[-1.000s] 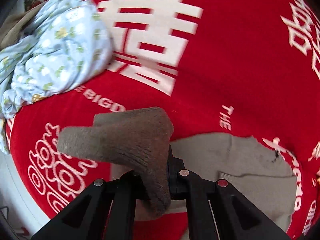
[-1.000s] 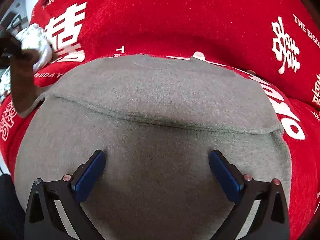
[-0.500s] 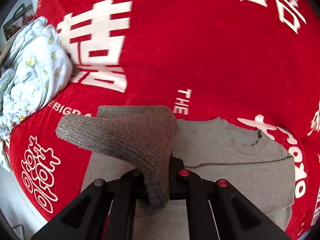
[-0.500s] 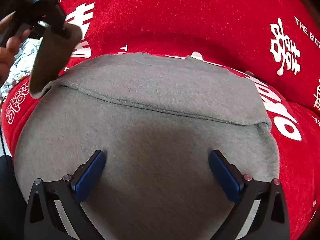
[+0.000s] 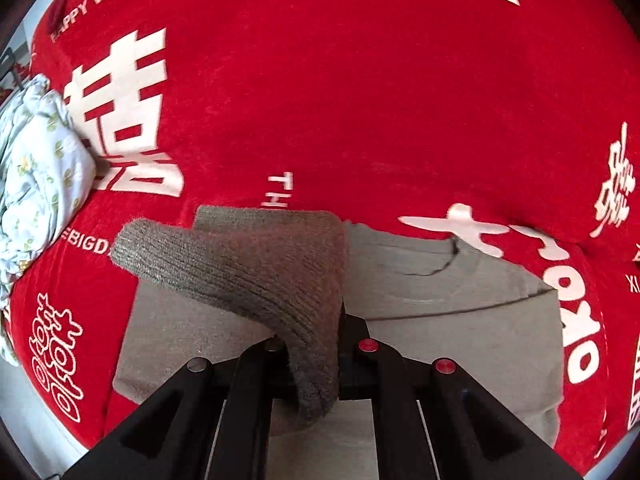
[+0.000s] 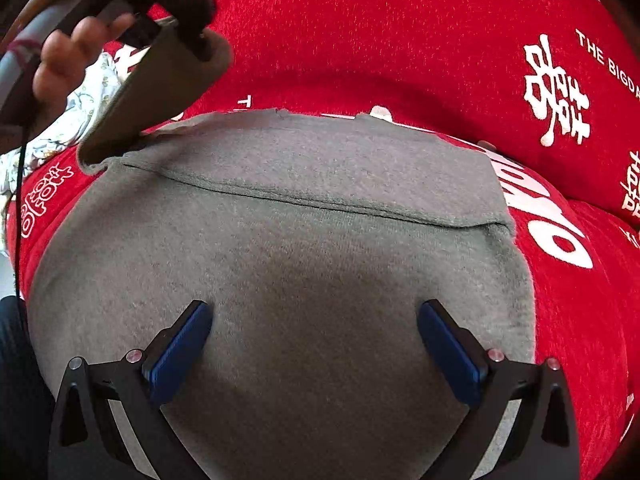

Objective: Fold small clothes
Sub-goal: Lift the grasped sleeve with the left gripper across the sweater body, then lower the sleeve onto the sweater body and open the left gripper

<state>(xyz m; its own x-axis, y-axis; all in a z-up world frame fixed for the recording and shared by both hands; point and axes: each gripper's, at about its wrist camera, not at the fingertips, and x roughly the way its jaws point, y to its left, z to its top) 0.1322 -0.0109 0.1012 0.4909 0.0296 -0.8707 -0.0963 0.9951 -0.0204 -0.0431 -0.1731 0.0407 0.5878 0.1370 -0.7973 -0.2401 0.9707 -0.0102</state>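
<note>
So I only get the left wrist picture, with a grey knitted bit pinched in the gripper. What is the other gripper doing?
Observer: The right gripper is open, its blue pads spread wide over the middle of the grey sweater. It is pinching nothing.
Operator: Is my knitted bit part of that sweater?
Observer: Yes. The right wrist view shows it is the sleeve. It runs from the sweater's far left corner up to the left gripper, lifted clear of the red cloth.
Operator: And what carries my gripper?
Observer: A hand holds it from behind, at the upper left of that view.
</note>
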